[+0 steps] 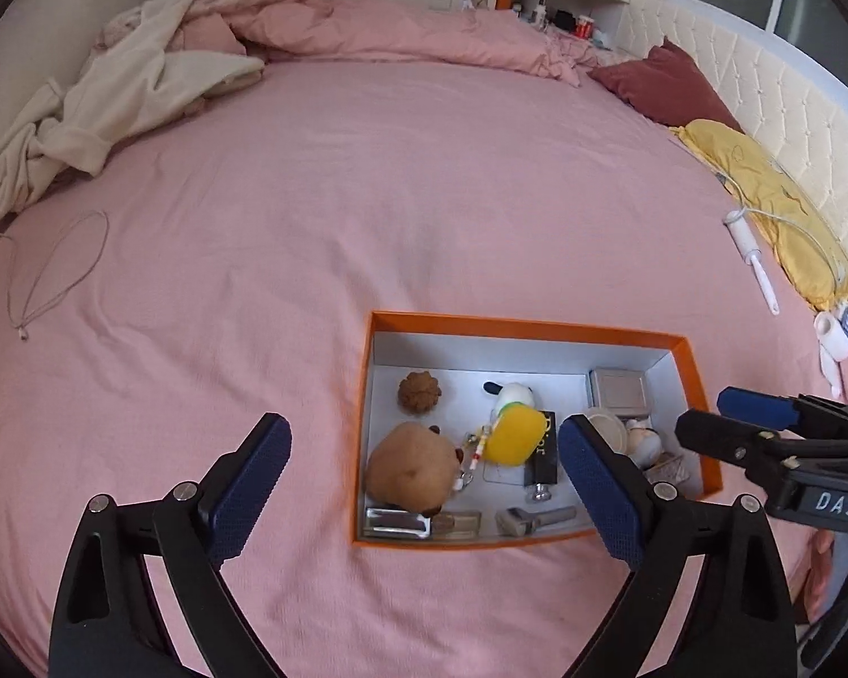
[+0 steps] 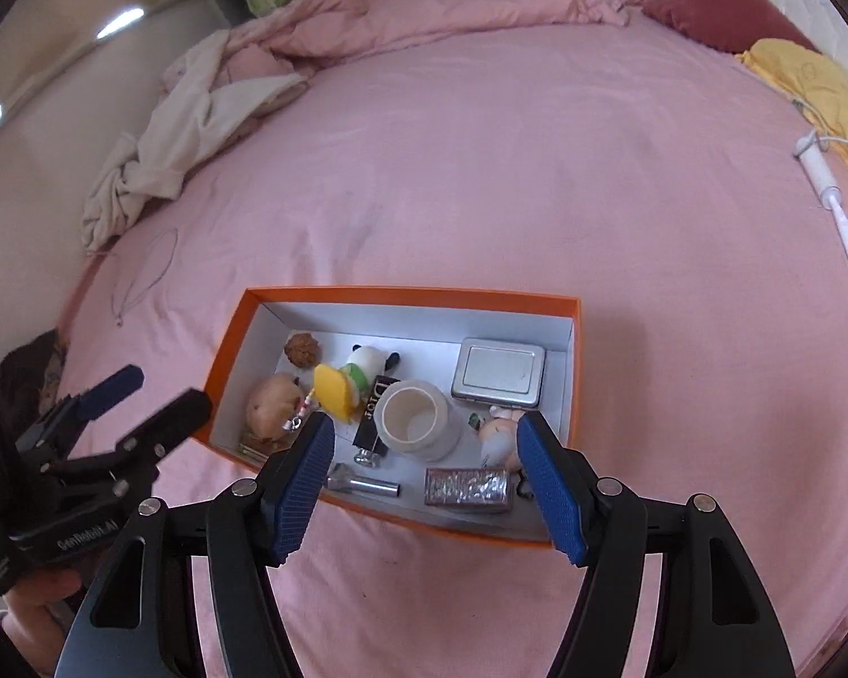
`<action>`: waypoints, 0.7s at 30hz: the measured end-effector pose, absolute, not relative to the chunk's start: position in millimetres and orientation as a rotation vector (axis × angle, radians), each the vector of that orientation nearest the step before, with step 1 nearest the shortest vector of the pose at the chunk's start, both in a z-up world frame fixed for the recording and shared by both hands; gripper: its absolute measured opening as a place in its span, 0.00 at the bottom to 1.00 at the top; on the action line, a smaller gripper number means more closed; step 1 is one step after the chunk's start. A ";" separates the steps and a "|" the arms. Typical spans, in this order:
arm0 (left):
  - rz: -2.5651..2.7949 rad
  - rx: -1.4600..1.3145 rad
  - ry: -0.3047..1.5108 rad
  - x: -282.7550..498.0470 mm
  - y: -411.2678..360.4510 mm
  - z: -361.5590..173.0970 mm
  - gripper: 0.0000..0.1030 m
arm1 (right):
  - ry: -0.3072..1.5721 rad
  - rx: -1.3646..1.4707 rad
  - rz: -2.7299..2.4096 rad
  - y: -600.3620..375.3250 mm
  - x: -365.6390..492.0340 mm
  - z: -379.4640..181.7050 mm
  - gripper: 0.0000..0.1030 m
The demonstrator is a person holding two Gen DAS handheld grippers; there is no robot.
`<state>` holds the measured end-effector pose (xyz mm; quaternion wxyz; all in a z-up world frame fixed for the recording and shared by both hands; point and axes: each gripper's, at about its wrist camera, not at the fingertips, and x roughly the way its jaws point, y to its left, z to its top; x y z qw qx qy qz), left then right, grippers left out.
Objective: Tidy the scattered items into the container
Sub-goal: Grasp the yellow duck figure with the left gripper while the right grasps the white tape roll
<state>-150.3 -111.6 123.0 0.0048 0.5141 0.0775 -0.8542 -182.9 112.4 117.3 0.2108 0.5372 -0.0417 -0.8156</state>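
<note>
Pink bed (image 1: 367, 186) fills both views. Orange box (image 1: 526, 327) sits on it, lower centre-right in the left wrist view and lower centre in the right wrist view, already loaded: brown plush (image 1: 410, 466), Snoopy-type plush (image 1: 511, 398), yellow sponge-like piece (image 1: 511, 438), black Dior tube (image 1: 543, 452), silver tin (image 2: 500, 373), tape roll (image 2: 418, 418), foil-wrapped bar (image 2: 466, 486), small metal tool (image 2: 362, 483).

Leftovers on the sheet: white lint-roller-shaped tool (image 2: 828, 198) at the right edge, long axis slanting top-left to bottom-right, handle end lower. Thin cord loop (image 1: 56, 271) at the left edge, lying flat and limp, well apart from the box.

Left gripper (image 1: 424, 486) is spread wide with nothing between the pads, hanging above the box's left half. Right gripper (image 2: 427, 486) is about half spread and also empty, above the box's near wall.

Judgement: box is between the two leftovers. The white tool lies on the right gripper's side, so that hand is nearer; the jaws should cross its slanted axis. The cord lies on the left gripper's side, upper left from its jaws, and looks hard to pinch off the sheet.
</note>
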 end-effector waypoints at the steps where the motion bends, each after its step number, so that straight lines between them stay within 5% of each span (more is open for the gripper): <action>1: -2.629 1.684 0.265 -161.1 -110.6 120.9 0.92 | -0.058 1.553 -2.219 106.0 -195.9 116.6 0.66; 5: -2.484 1.931 0.166 -191.0 -92.1 101.5 0.91 | 0.226 1.751 -2.058 80.2 -225.8 103.3 0.66; 6: -2.460 1.956 0.144 -196.7 -88.0 96.9 0.86 | 0.230 1.780 -2.010 76.4 -228.9 98.4 0.64; 8: -2.414 1.995 0.212 -205.0 -88.2 86.5 0.59 | 0.233 1.824 -1.948 71.2 -230.7 88.5 0.53; 14: -2.305 2.161 0.362 -202.9 -70.4 48.3 0.58 | 0.178 1.833 -1.926 62.6 -221.9 59.3 0.47; 18: -2.360 2.126 0.284 -198.5 -56.4 37.6 0.57 | 0.216 1.839 -1.965 57.4 -212.6 35.2 0.26; 21: -2.371 2.115 0.314 -193.9 -55.1 25.4 0.48 | 0.307 1.805 -1.988 48.6 -201.0 27.0 0.17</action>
